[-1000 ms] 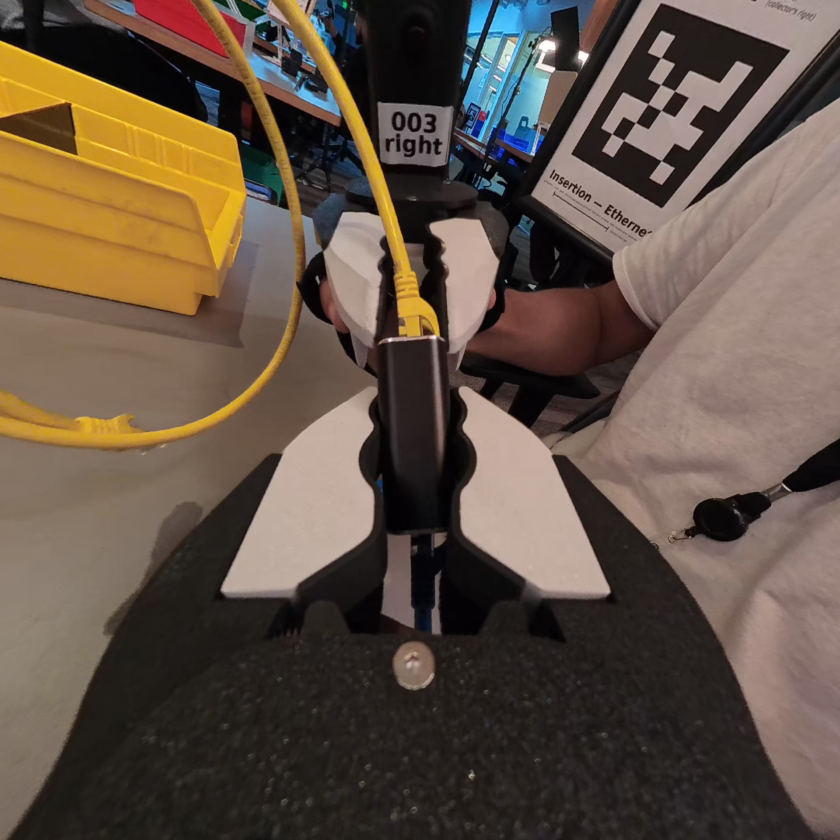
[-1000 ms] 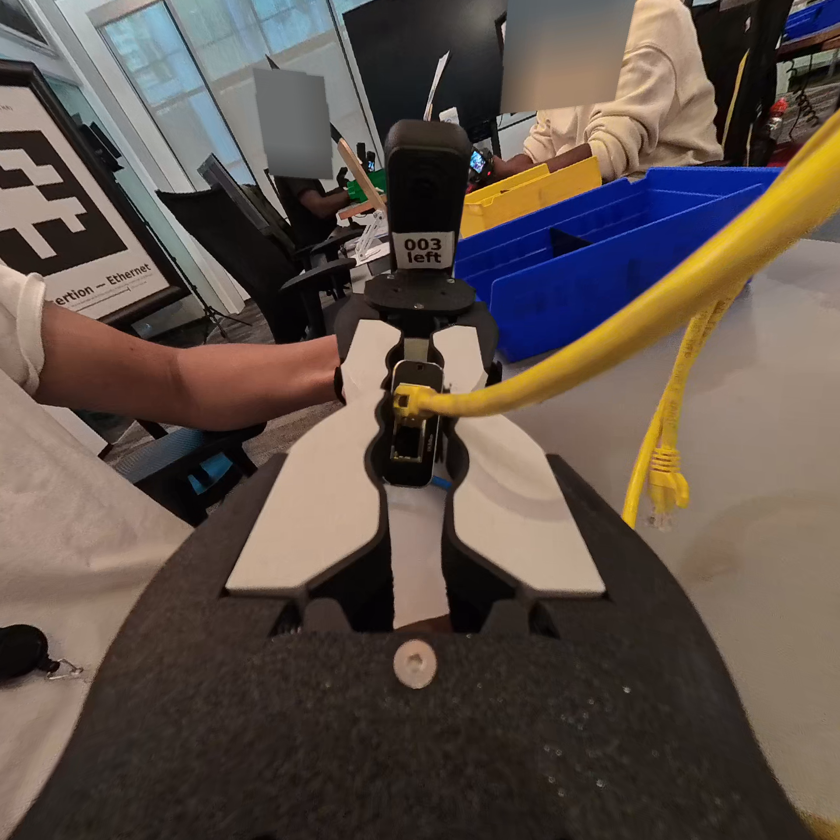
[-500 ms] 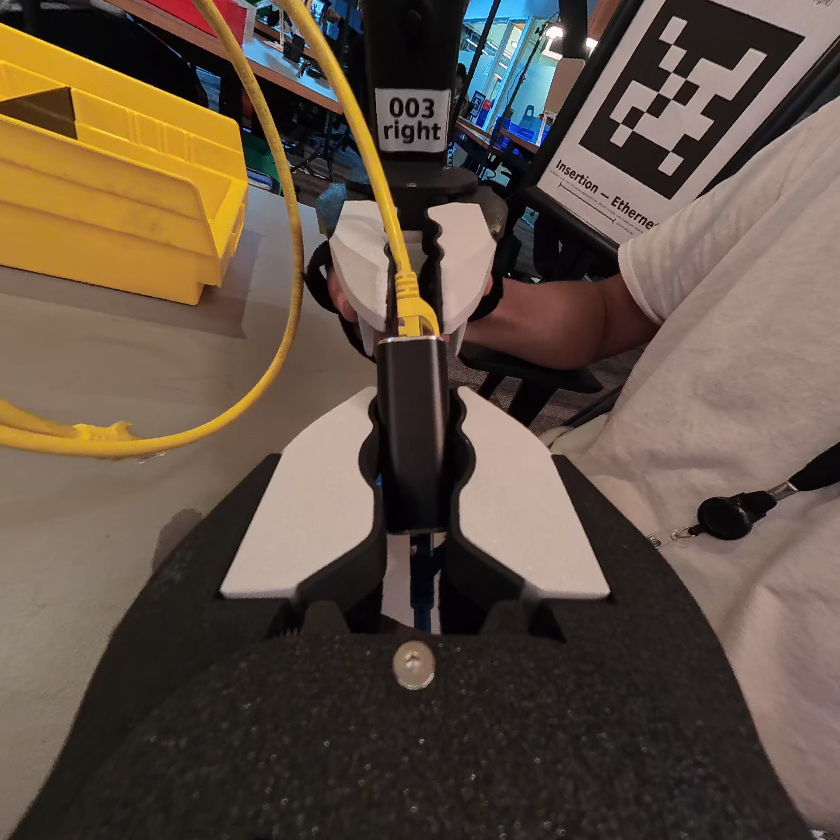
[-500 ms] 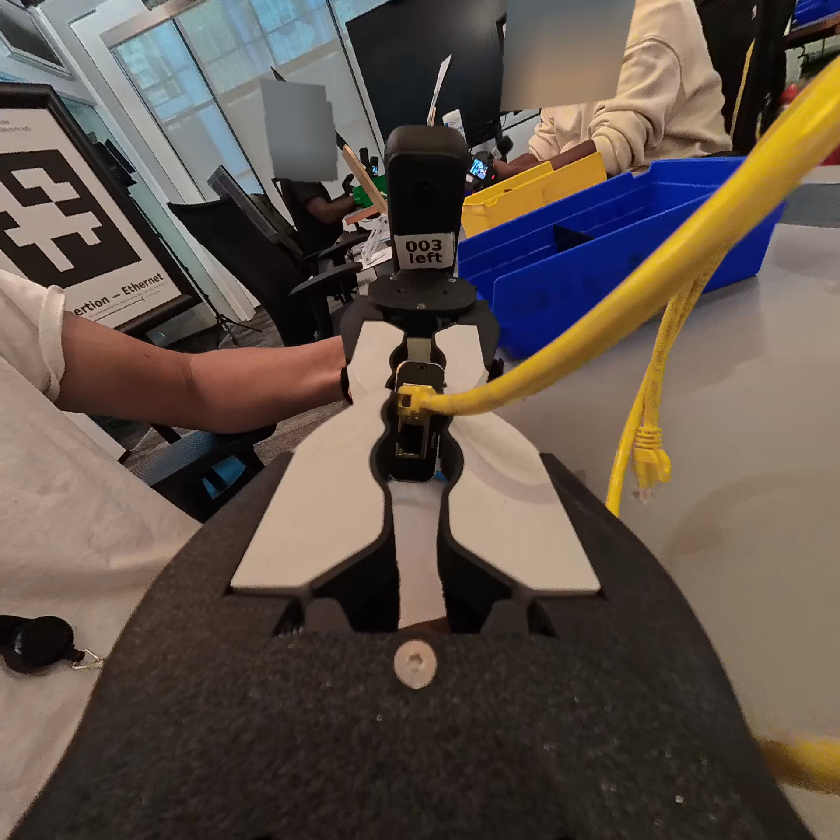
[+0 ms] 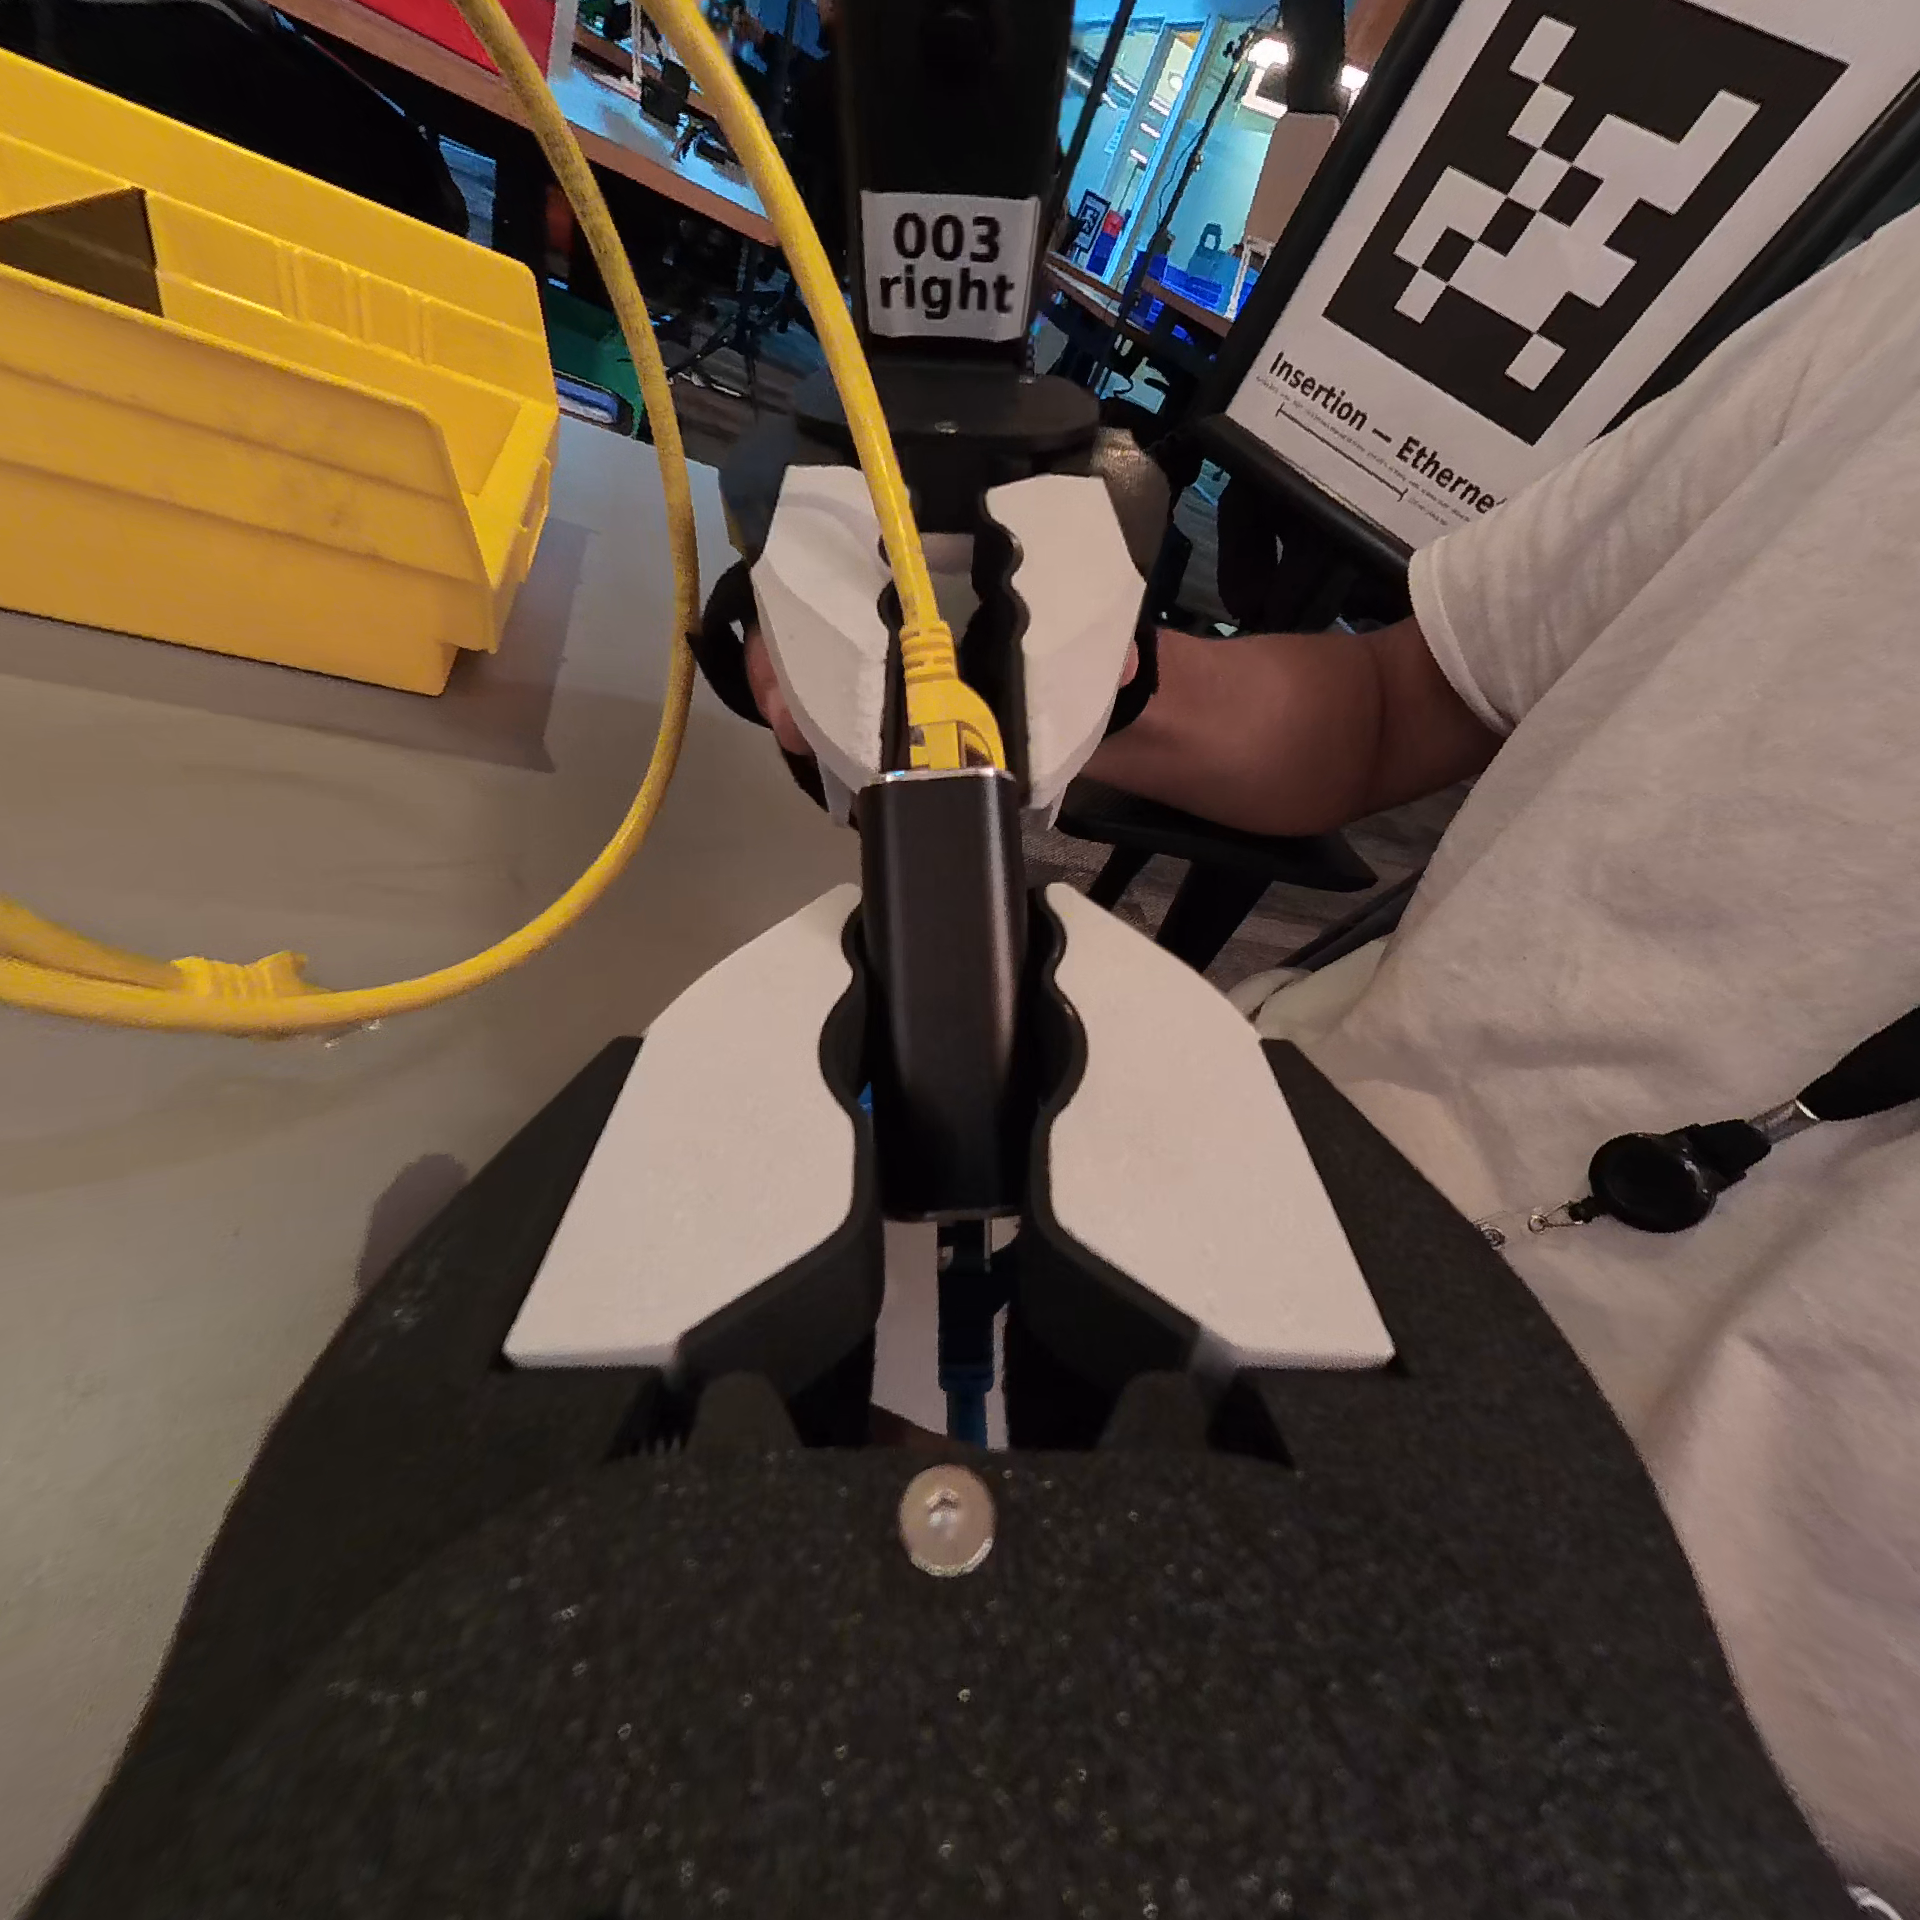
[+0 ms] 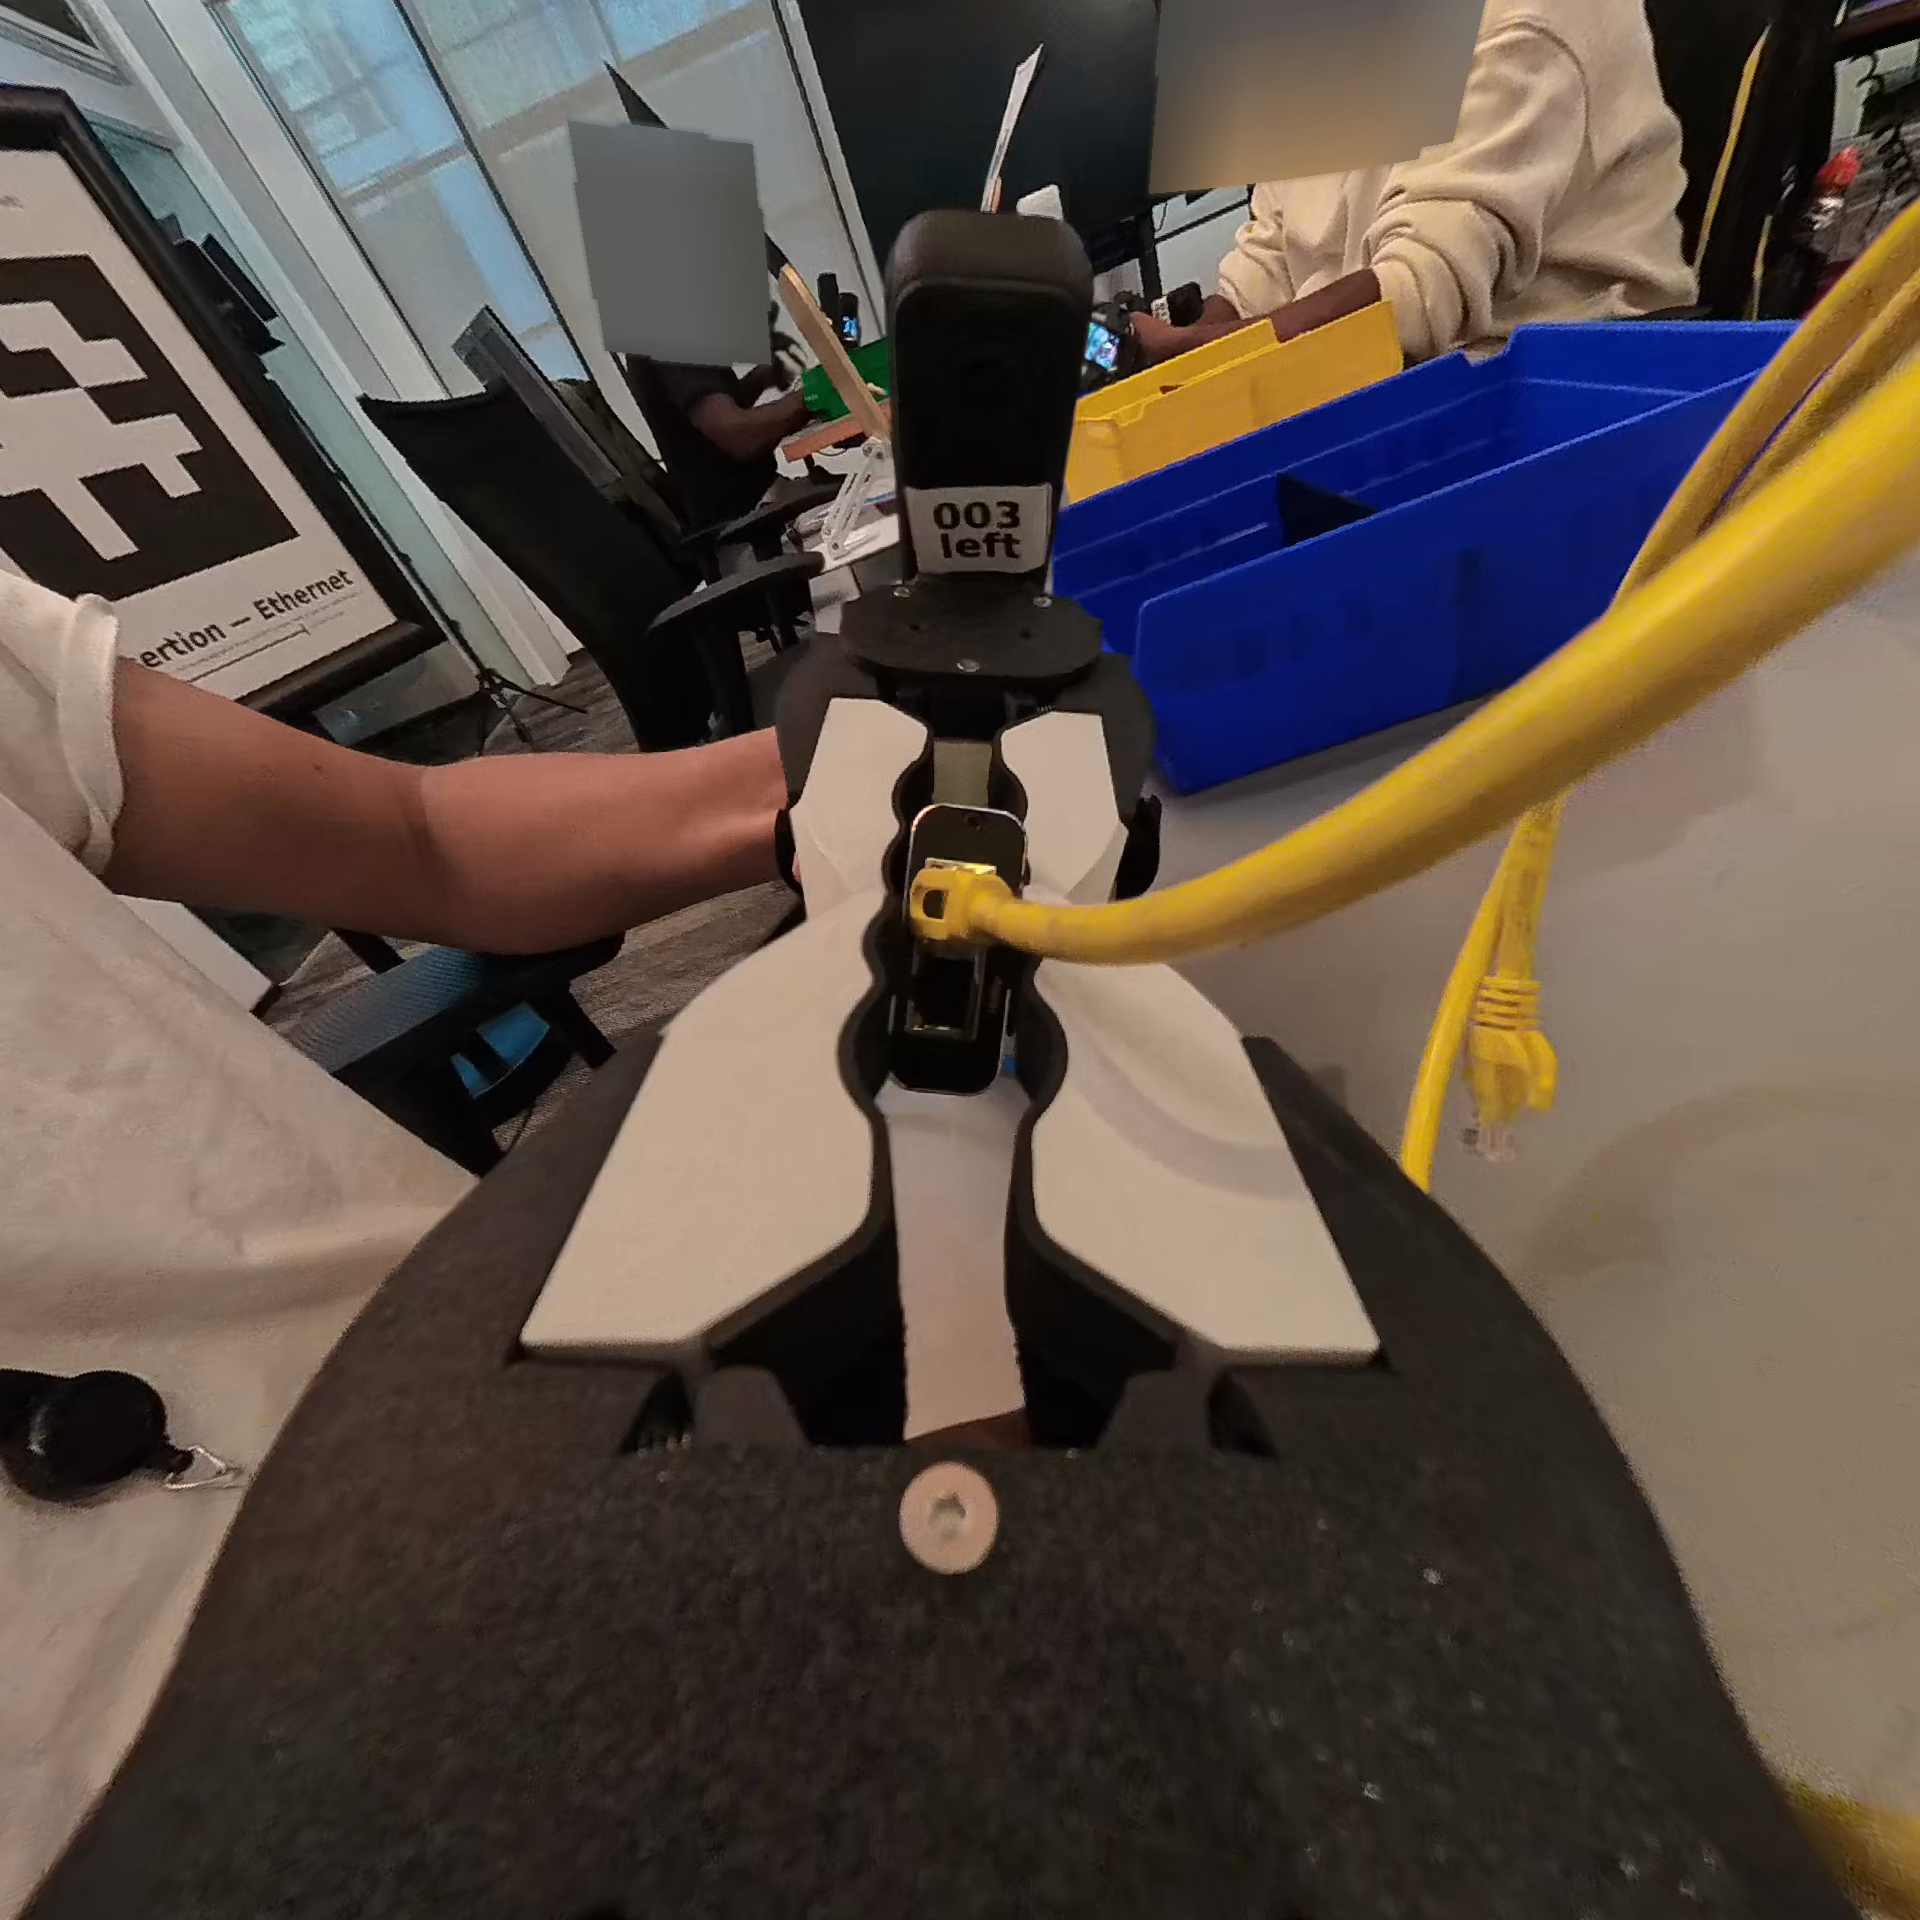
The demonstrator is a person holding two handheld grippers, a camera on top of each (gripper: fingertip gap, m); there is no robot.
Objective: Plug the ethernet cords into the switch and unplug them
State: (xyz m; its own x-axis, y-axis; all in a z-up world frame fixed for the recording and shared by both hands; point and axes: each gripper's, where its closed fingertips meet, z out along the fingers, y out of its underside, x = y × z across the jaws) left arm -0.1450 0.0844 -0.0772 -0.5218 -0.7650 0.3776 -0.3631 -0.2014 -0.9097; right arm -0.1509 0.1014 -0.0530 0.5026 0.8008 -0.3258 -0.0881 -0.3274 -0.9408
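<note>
Now the left gripper stays clamped on the black switch; the right gripper has parted slightly around the plugged yellow ethernet cord connector.

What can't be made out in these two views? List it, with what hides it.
- Left wrist view: whether the right gripper actually pinches the yellow plug. The switch, held in the left gripper, hides the contact.
- Left wrist view: where the blue cable leads. The gripper's body covers it.
- Right wrist view: the far run of the yellow cord. The right edge cuts it off.
</note>
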